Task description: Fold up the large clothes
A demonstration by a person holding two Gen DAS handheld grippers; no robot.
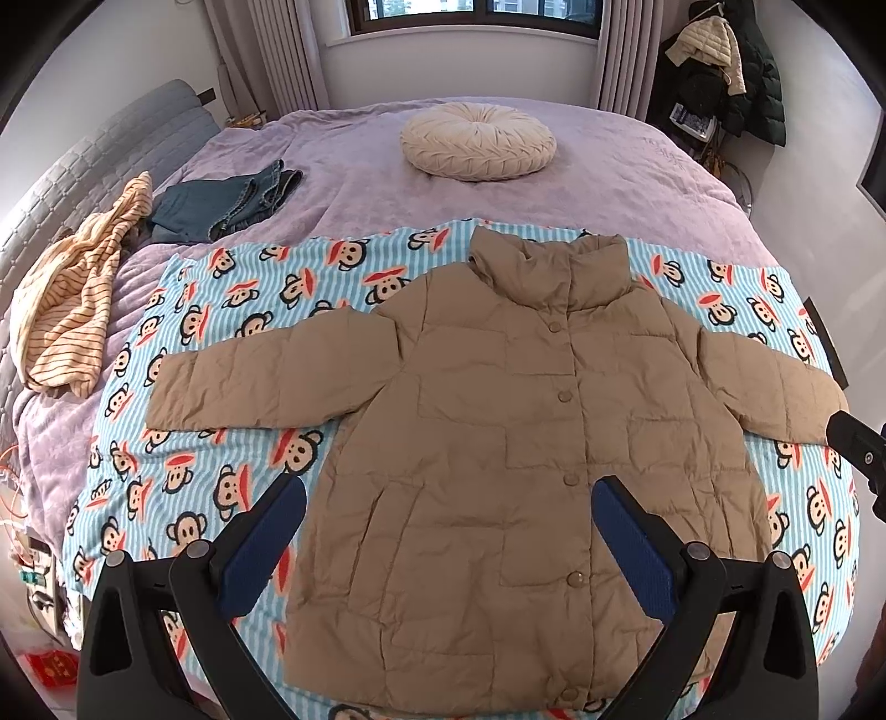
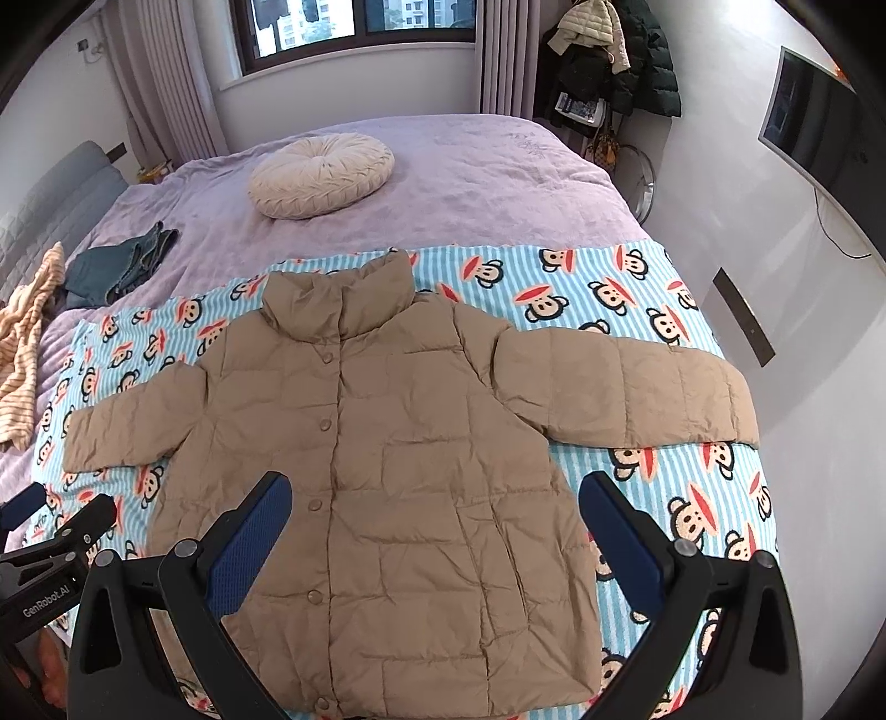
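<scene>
A tan quilted puffer jacket (image 1: 487,443) lies flat and buttoned, front up, sleeves spread wide, on a blue striped monkey-print blanket (image 1: 232,310). It also shows in the right wrist view (image 2: 387,471). My left gripper (image 1: 448,515) is open and empty, held above the jacket's lower left half. My right gripper (image 2: 434,515) is open and empty, held above the jacket's lower right half. Part of the right gripper shows at the edge of the left wrist view (image 1: 858,448), and the left gripper at the lower left of the right wrist view (image 2: 55,548).
The blanket lies on a lilac bed cover (image 1: 360,166). A round cream cushion (image 1: 477,141) sits at the far middle. Folded jeans (image 1: 227,202) and a striped yellow garment (image 1: 72,310) lie at the left. Coats hang on a rack (image 2: 614,50) at the far right.
</scene>
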